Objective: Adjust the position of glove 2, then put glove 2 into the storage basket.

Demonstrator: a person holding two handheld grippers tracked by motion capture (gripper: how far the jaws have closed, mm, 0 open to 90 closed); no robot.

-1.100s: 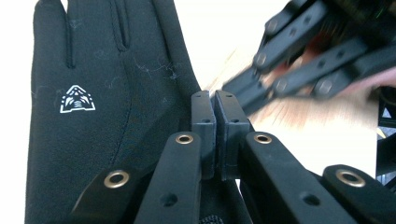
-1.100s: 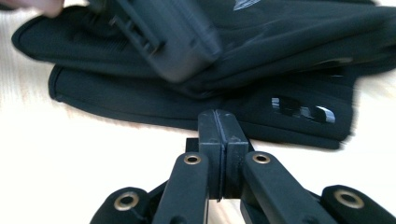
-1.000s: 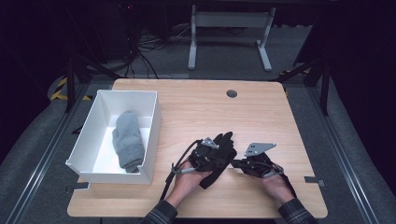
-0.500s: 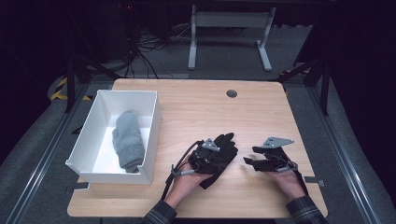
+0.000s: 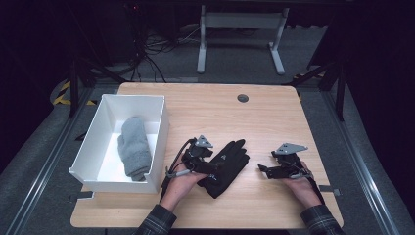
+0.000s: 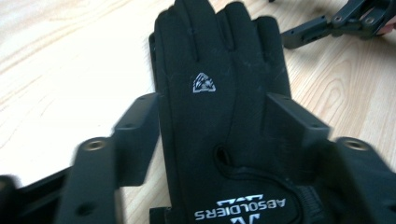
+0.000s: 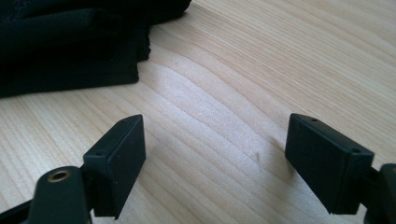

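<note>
The black glove reads "ABSOLDIERS" (upside down, possibly misread) at its cuff.

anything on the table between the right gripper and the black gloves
Nothing visible. Bare wooden table lies between the right gripper, whose jaws have just been opening and are empty, and the black gloves. The left gripper sits over the gloves' far side.

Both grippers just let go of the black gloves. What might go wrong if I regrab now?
The left gripper, jaws just opened, straddles the stacked black gloves; closing may pinch only the top one. The right gripper, also just opened, sits over bare table, so it would close on nothing. The white bin is near the left elbow's path.
</note>
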